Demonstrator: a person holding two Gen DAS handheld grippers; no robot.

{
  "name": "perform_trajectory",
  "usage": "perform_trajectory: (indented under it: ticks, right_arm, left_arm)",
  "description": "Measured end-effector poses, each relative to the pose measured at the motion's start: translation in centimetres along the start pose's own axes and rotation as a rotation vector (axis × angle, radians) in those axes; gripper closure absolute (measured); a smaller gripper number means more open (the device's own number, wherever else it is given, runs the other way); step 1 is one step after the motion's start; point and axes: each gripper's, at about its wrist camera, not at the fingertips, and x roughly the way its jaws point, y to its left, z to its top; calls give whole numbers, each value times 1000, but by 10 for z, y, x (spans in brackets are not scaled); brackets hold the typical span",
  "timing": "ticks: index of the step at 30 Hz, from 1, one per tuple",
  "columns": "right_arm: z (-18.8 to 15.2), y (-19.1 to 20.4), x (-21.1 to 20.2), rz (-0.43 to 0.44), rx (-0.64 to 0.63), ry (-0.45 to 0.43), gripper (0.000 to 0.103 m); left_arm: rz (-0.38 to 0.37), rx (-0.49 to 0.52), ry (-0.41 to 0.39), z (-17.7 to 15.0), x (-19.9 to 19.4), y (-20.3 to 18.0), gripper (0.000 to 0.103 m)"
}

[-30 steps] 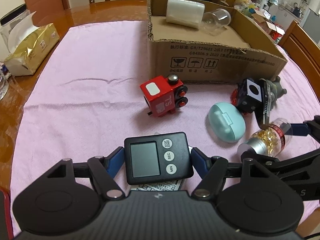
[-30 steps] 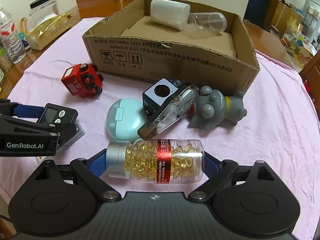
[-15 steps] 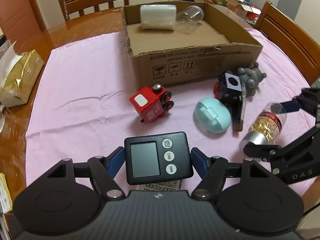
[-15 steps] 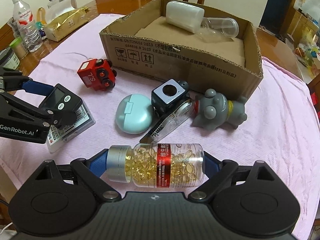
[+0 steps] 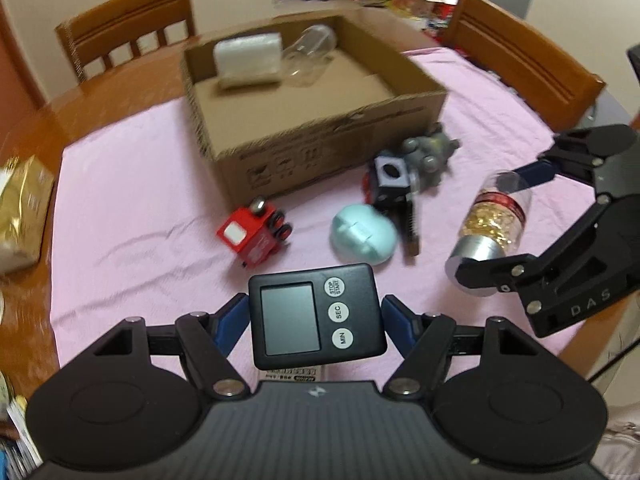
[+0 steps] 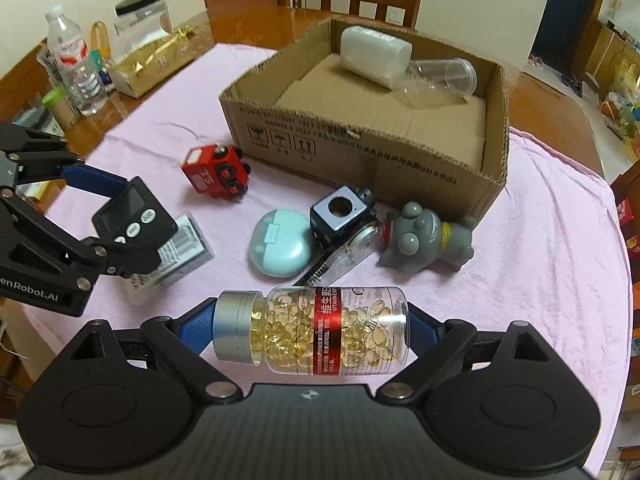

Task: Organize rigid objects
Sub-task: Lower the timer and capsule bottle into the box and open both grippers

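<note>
My left gripper [image 5: 314, 316] is shut on a black digital timer [image 5: 316, 314], held above the pink cloth; the same timer [image 6: 134, 220] shows at the left of the right wrist view. My right gripper [image 6: 310, 330] is shut on a clear capsule bottle [image 6: 312, 330] with a silver cap and red label, lifted off the cloth; that bottle [image 5: 490, 226] also appears at the right of the left wrist view. Beyond both stands an open cardboard box [image 6: 360, 152] holding a white container [image 6: 374, 56] and a clear cup [image 6: 444, 78].
On the pink cloth [image 6: 540, 240] lie a red toy train [image 6: 216, 172], a mint oval case [image 6: 280, 242], a black cube [image 6: 338, 214], a tape dispenser [image 6: 348, 254], a grey toy figure [image 6: 424, 240] and a flat packet [image 6: 180, 246]. Bottles, a jar and a gold tissue pack [image 6: 148, 62] stand far left; wooden chairs surround the table.
Both grippers have risen with the timer and the bottle still held, so the table objects look smaller and farther. The left view has rolled, swinging the box toward the left.
</note>
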Motion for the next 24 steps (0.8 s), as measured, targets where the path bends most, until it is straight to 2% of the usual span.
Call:
perform_trajectory:
  ticks: [5, 13, 24]
  right_arm:
    - [4, -1, -18, 4, -27, -17, 7]
    - [23, -14, -38, 28, -102, -69, 7]
    - [65, -47, -44, 23, -118, -153, 7]
  left_arm:
    - [-7, 46, -20, 14, -14, -7, 32]
    - [18, 23, -81, 48, -27, -10, 32]
    - [82, -10, -154, 112, -2, 4, 32]
